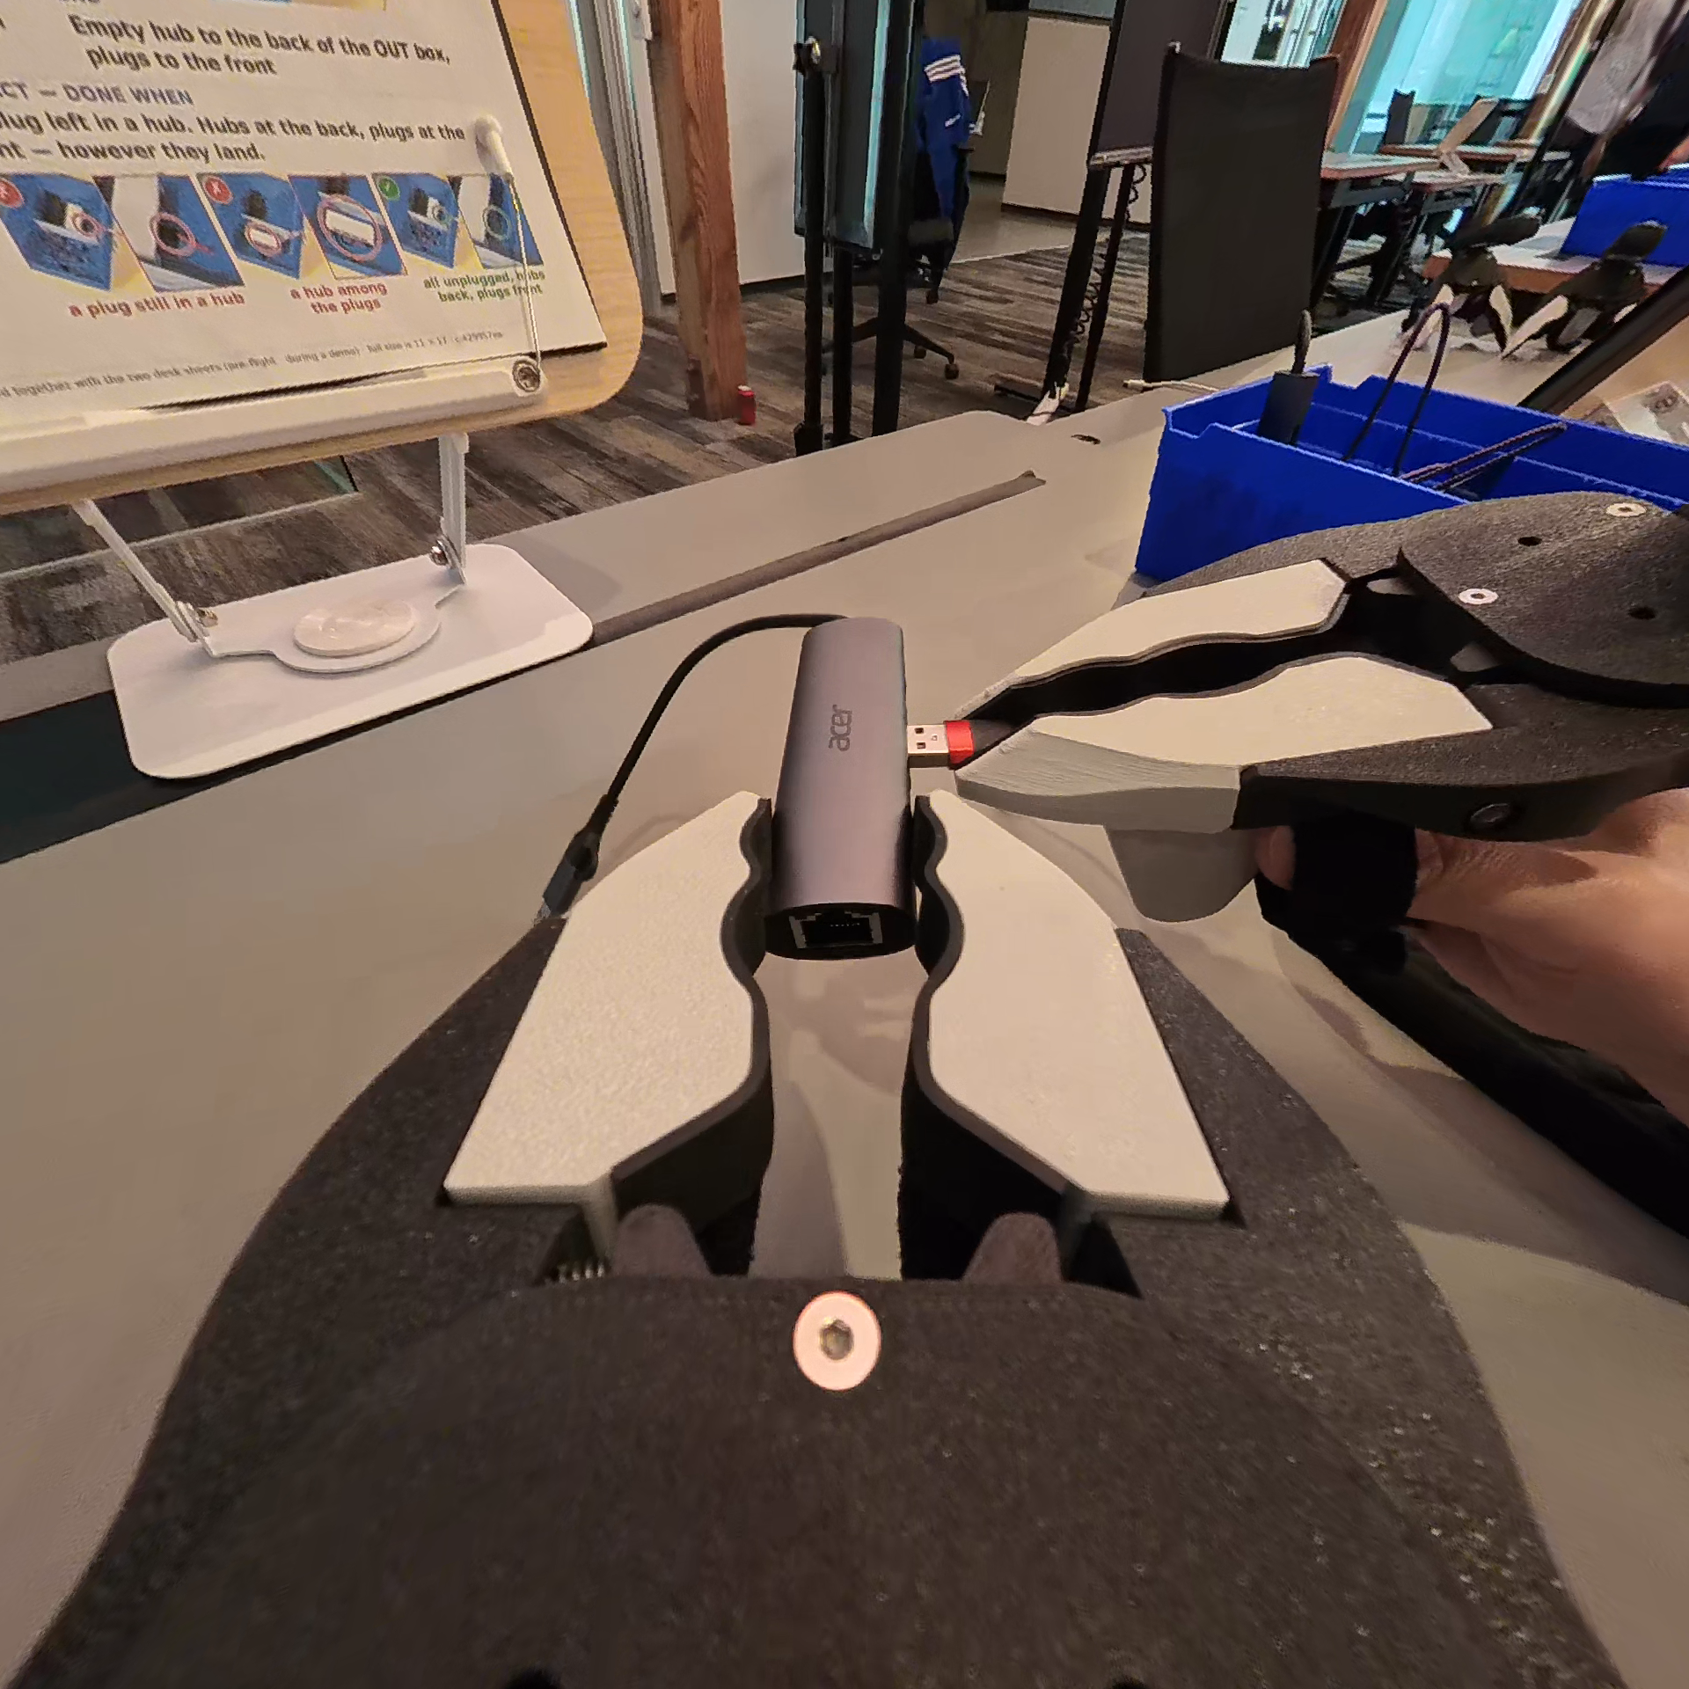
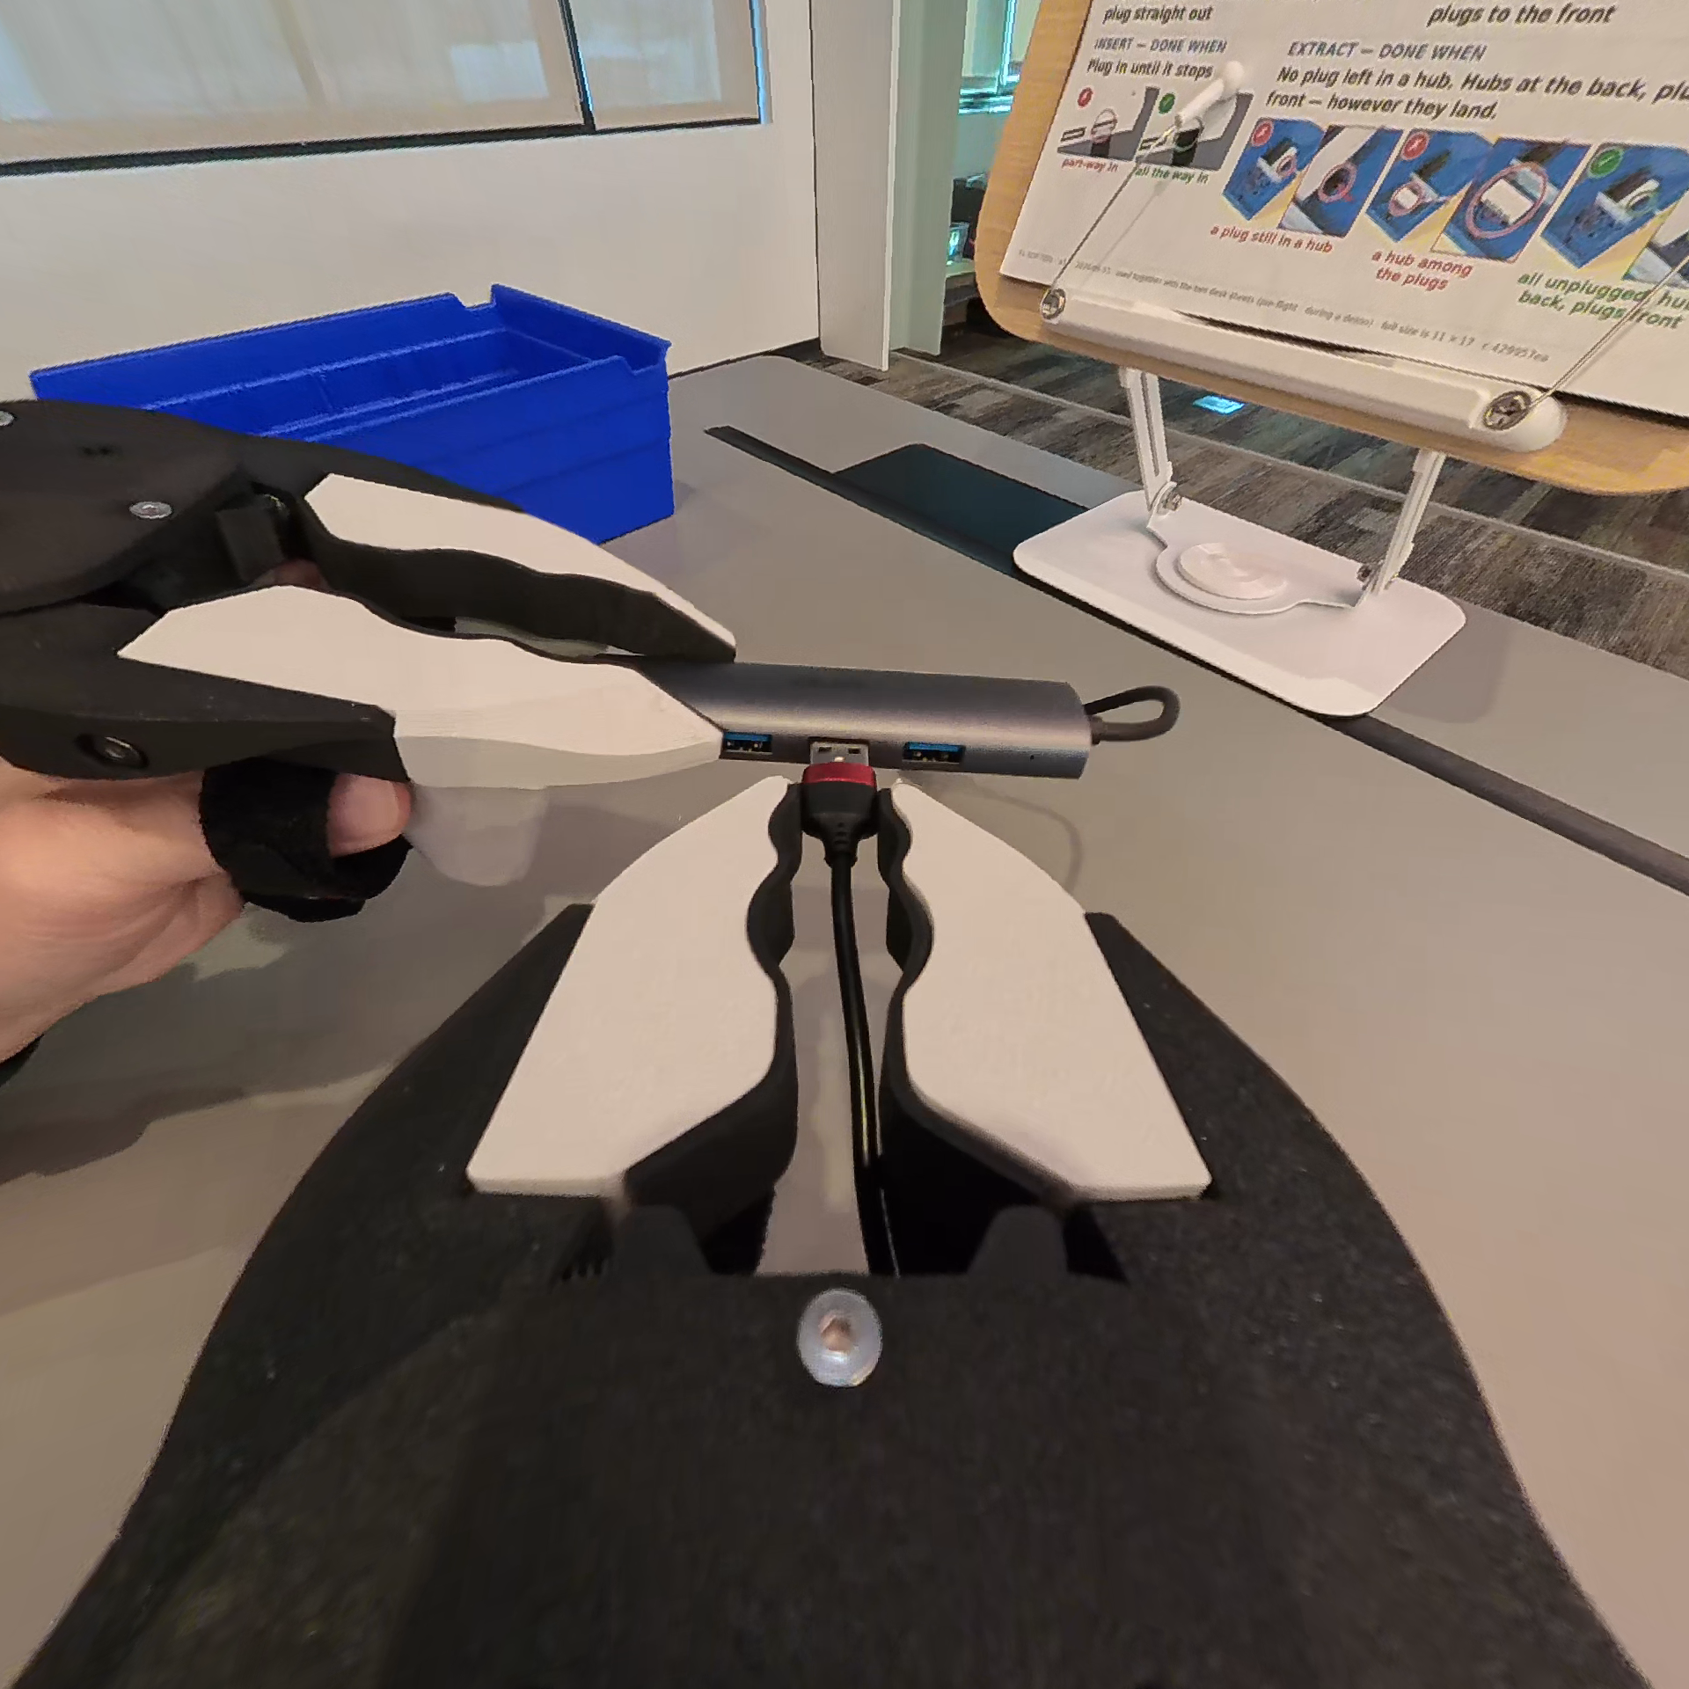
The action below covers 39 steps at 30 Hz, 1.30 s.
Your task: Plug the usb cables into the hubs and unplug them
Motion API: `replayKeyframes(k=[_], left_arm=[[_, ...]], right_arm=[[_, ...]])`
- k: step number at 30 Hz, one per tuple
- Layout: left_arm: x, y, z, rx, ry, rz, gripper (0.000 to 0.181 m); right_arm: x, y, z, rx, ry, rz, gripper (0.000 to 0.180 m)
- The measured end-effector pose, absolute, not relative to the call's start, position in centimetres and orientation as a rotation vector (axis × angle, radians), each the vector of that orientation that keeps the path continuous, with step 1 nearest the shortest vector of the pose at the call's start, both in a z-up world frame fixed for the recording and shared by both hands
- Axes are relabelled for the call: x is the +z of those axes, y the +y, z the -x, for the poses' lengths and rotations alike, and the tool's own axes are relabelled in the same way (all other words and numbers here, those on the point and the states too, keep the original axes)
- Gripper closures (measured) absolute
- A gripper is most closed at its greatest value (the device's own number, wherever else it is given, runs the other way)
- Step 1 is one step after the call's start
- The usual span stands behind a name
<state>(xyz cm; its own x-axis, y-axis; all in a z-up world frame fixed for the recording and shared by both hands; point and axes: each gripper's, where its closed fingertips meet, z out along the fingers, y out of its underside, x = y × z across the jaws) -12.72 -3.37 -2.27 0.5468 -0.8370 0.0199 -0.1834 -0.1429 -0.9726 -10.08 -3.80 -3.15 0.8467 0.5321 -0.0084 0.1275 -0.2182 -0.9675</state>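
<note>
My left gripper (image 1: 841, 809) clamps the near end of the grey hub (image 1: 845, 777), lifted above the table (image 1: 274, 960). My right gripper (image 2: 839, 795) pinches the red-collared USB plug (image 2: 839, 772), its metal tip just entering the hub's middle side port, directly ahead of my right fingers.

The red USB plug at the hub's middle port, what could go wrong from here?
1. The red USB plug has its metal tip just at the grey hub's middle port; a tilted push may jam it.
2. The left gripper clamps only the hub's near end, so a sideways push could swing it.
3. The right gripper pinches just the plug's collar, which might slip.
</note>
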Motion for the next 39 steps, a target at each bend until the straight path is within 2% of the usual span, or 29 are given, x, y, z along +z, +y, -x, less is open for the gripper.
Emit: replayKeyframes(k=[4,5,11,15,18,24,26,30,39], left_arm=[[-1.5,-4.3,12.6,-0.769,0.895,1.586,0.154],[-0.8,-5.6,12.1,-0.863,0.926,1.527,0.181],[-0.5,-4.3,12.3,-0.618,0.915,1.54,0.181],[-1.7,-3.1,13.6,-0.7,0.879,1.617,0.181],[-4.7,-2.6,15.0,-0.742,0.921,1.758,0.181],[-10.3,-3.2,17.2,-0.682,1.015,1.998,0.138],[-11.4,-3.4,17.2,-0.63,1.068,2.006,0.133],[-13.1,-3.5,16.1,-0.5,1.156,1.994,0.107],[-15.2,-3.6,15.3,-0.522,1.118,2.115,0.112]], right_arm=[[-2.8,-4.0,10.3,0.41,-0.514,1.746,0.165],[-2.9,-4.2,11.2,0.458,-0.543,1.743,0.165],[-4.1,-3.5,10.3,0.116,-0.634,1.788,0.165],[-5.0,-3.3,9.3,0.219,-0.589,1.826,0.164],[-4.6,-3.3,8.2,0.241,-0.549,1.82,0.165],[-5.2,-3.8,7.6,0.321,-0.54,1.844,0.164],[-5.2,-3.8,7.4,0.317,-0.541,1.844,0.164],[-5.0,-4.0,7.3,0.32,-0.538,1.837,0.164],[-4.9,-4.3,6.9,0.344,-0.54,1.828,0.164]])
